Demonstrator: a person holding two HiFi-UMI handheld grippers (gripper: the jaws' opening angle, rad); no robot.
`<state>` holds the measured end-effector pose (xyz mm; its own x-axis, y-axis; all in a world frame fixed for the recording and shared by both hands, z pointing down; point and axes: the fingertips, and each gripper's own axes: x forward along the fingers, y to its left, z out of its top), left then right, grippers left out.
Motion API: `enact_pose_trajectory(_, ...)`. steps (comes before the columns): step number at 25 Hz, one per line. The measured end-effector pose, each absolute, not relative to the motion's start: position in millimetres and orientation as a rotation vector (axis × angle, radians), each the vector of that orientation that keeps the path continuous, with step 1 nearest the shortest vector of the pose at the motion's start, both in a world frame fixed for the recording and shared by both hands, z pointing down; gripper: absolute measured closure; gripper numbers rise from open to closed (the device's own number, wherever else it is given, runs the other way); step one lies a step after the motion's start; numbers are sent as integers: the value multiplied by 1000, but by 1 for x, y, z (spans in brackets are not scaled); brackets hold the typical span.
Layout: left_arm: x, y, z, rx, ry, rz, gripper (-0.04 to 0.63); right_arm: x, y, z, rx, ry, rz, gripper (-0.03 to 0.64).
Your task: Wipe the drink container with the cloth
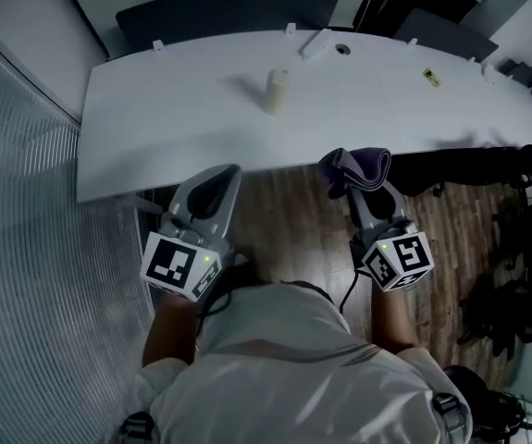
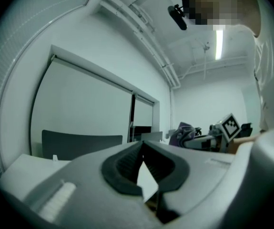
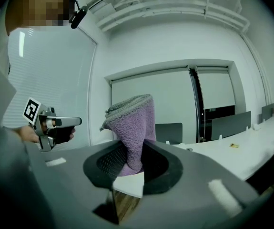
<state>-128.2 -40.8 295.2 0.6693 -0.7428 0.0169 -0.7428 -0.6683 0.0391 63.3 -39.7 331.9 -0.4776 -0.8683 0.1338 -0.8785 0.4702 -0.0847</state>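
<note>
The drink container (image 1: 276,91) stands upright on the desk (image 1: 154,109), ahead and between the empty, closed left gripper (image 1: 217,181) and the right gripper (image 1: 356,191), which clamps the cloth (image 1: 365,163).

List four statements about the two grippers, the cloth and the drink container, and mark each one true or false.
1. The right gripper is shut on the purple cloth. True.
2. The left gripper holds the drink container. False: its jaws are together with nothing between them, and the drink container stands on the white table, apart from both grippers.
3. The purple cloth is pressed against the drink container. False: the purple cloth is at the table's near edge, well short of it.
4. The drink container stands upright. True.
</note>
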Motion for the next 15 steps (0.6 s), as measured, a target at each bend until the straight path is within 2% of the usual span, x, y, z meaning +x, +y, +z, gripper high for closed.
enact_pose_trajectory(7,-148,-101,305,2836,-1209,17,591,38,-93,341,1586,-2601,244,526)
enact_pose_trajectory(15,-129,-150,313,2805,-1225,71,591,56,-145,353,1559,-2624,299,526)
